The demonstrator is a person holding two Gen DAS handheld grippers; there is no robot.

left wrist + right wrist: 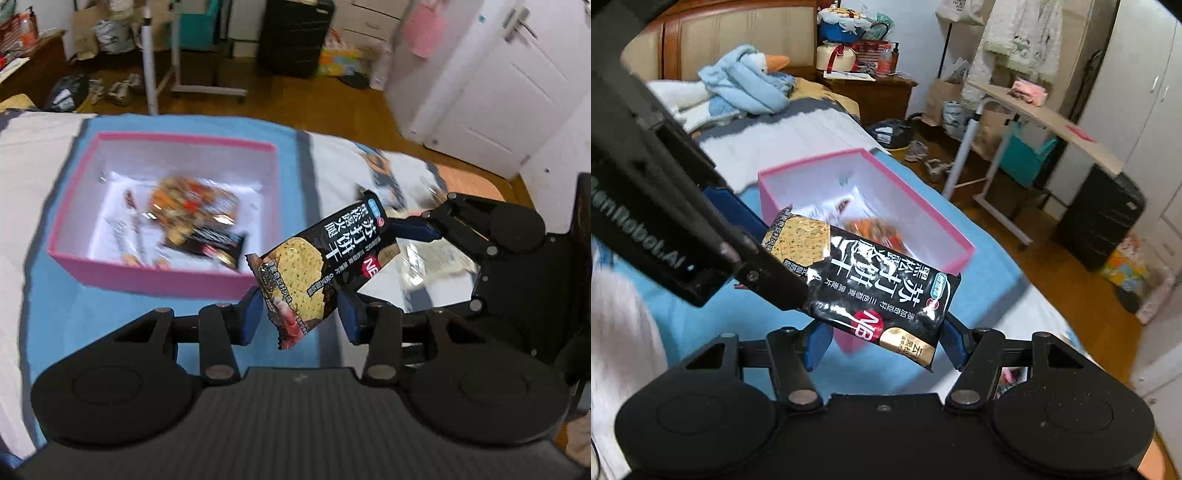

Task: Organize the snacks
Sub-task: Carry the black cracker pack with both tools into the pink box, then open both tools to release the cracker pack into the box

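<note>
So the black cracker packet (321, 269) is held up off the bed, just in front of the pink box (162, 275). It's pinched at both ends: left gripper (297, 319) clenched across the lower end, right gripper (886, 341) clamped on the other, probably so the floppy thing gets carried flat and dropped into the box. Other snacks (192, 221) inside the box are blurred, so no brands can be read. Whatever lies on the bed under the packet is hidden too.

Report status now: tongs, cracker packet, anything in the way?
Both tongs, left and right, shut on the cracker packet. Packet lifted, beside pink box. Nothing blocking.
</note>
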